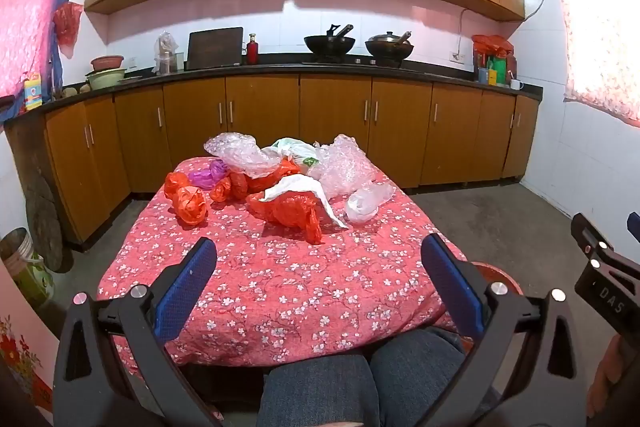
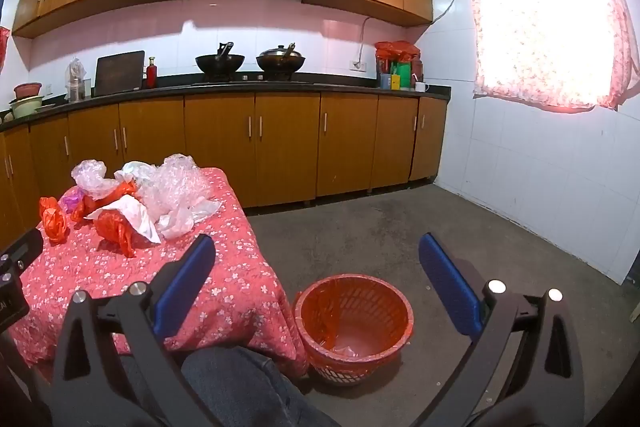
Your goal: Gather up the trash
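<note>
1. While both grippers hang above the near end of the table, the left gripper (image 1: pixel 319 259) has its blue fingers (image 1: pixel 186 283) spread wide with nothing between them, over the bare floral tablecloth (image 1: pixel 280 287).
2. Its twin, the right gripper (image 2: pixel 316 259), is likewise spread wide and holds nothing; it sits off the table's right side, above the floor and the basket.
3. Trash lies heaped on the far half of the table, well apart from both grippers.
4. At the heap's near edge a crumpled red plastic bag (image 1: pixel 292 211) lies with a white bag (image 1: pixel 304 189) draped over its top.
5. Left of that sits a knotted red bag (image 1: pixel 191 205), with smaller red bundles (image 1: pixel 234 187) and a purple bag (image 1: pixel 208 173) just behind it.
6. Clear bubble wrap (image 1: pixel 240 153) rises at the back left of the heap, and a second clear sheet (image 1: pixel 344 163) at the back right.
7. A small clear bag (image 1: pixel 366 201) rests at the right front of the heap, touching the cloth.
8. On the floor just beside the table's right near corner stands an orange-red mesh basket (image 2: pixel 394 311), upright and open; something pale lies at its bottom, possibly a scrap of plastic, though the view is too dim to be sure.
9. The person's denim-clad knees (image 1: pixel 360 379) show under the near table edge.
10. Behind, wooden cabinets (image 1: pixel 260 115) run below a dark counter with two woks (image 1: pixel 330 45).
</note>
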`<state>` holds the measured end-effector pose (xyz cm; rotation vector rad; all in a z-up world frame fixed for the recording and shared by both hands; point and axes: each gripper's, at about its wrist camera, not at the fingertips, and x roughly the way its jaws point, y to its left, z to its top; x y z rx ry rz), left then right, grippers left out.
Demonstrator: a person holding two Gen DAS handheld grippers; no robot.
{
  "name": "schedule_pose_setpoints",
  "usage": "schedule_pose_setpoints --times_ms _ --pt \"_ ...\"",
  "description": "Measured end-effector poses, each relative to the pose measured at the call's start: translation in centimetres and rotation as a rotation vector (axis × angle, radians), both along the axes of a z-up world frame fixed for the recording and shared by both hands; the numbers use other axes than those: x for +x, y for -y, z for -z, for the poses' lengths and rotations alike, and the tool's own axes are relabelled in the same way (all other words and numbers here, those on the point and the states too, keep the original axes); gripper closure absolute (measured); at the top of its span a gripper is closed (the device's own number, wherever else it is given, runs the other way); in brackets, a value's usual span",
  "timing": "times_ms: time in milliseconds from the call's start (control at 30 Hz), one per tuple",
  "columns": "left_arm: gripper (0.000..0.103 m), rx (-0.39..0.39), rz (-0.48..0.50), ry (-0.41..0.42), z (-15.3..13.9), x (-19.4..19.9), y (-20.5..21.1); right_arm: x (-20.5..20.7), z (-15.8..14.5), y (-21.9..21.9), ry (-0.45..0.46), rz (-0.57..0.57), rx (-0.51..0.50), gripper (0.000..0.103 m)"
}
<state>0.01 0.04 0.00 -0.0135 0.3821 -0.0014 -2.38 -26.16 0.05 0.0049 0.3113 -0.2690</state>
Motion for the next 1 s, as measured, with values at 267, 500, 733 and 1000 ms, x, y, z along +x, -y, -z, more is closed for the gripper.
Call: schedule_pose_setpoints --times_ms 267,500,733,1000 --pt "0.002 0.002 0.001 0.001 -0.05 -0.02 -0.07 -0.05 -0.05 0.13 0.001 0.003 0.003 0.004" --pt "0.002 0.002 0.0 -0.001 0.0 0.01 0.01 -0.03 0.01 -0.04 -0.001 0.0 -0.002 0.004" --pt "0.002 0.003 0.0 -0.001 0.0 0.0 0.01 -0.03 0.05 -0.01 -0.001 0.0 -0.002 0.004" --pt "0.002 0.004 0.0 0.0 0.0 0.0 0.01 -0.04 0.08 0.03 -0.001 0.0 -0.001 0.004"
